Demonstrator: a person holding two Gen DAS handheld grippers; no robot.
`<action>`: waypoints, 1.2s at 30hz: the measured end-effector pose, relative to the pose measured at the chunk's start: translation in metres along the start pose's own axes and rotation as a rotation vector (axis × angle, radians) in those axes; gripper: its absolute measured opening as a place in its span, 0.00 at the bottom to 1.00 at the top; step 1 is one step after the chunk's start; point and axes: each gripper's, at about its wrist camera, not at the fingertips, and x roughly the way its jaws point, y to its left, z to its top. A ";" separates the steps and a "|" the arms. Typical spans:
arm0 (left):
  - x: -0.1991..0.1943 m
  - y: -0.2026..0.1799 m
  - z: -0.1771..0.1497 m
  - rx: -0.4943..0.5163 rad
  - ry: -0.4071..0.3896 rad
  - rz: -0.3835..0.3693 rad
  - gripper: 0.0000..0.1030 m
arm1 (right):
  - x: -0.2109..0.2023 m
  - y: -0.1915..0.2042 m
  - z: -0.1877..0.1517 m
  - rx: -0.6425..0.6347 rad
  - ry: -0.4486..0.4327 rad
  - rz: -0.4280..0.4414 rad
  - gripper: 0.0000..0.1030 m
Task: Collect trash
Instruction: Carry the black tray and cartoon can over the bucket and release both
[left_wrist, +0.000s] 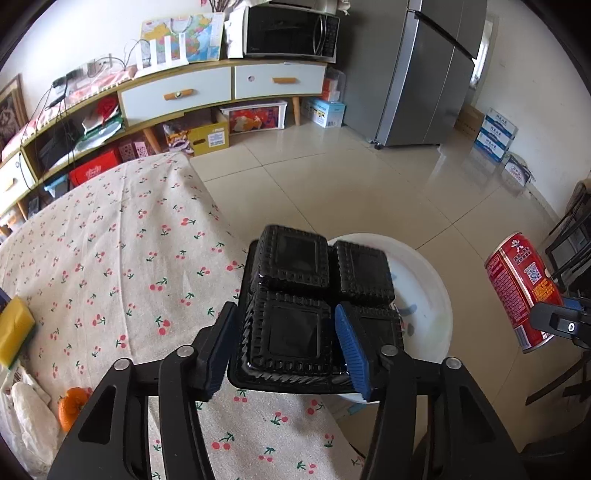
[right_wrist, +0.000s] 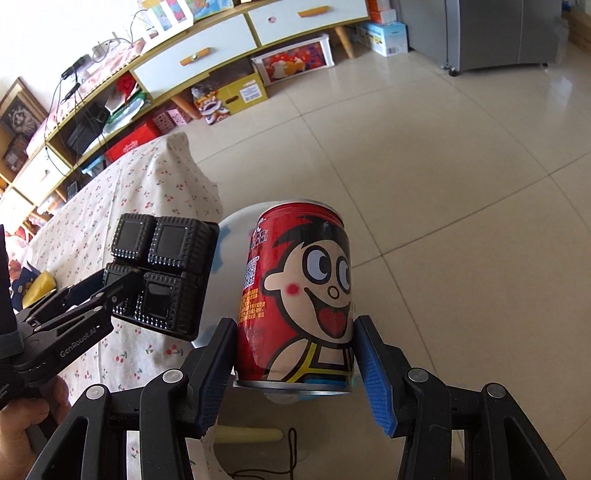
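Observation:
My left gripper (left_wrist: 286, 345) is shut on a black plastic snack tray (left_wrist: 306, 295) with square cells, held upside down in the air past the table's edge, partly over a white basin (left_wrist: 424, 291) on the floor. The tray (right_wrist: 166, 273) and left gripper (right_wrist: 118, 291) also show in the right wrist view. My right gripper (right_wrist: 295, 365) is shut on a red drink can (right_wrist: 299, 291) with a cartoon face, held above the basin (right_wrist: 229, 236). The can (left_wrist: 521, 288) appears at the right of the left wrist view.
A table with a cherry-print cloth (left_wrist: 110, 258) lies left, carrying a yellow sponge (left_wrist: 14, 332), an orange (left_wrist: 72, 406) and a white plastic bag (left_wrist: 29, 417). Tiled floor (left_wrist: 351, 184), a low cabinet (left_wrist: 177, 96), fridge (left_wrist: 424, 74) and boxes (left_wrist: 495, 136) lie beyond.

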 end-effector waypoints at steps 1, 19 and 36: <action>-0.001 0.001 -0.001 -0.006 0.005 -0.004 0.78 | 0.000 0.000 0.000 0.002 0.001 -0.001 0.54; -0.067 0.080 -0.048 -0.079 0.035 0.031 0.98 | 0.043 0.029 0.003 -0.025 0.090 -0.034 0.54; -0.104 0.141 -0.065 -0.159 0.063 0.061 0.98 | 0.056 0.036 0.012 0.022 0.077 -0.063 0.56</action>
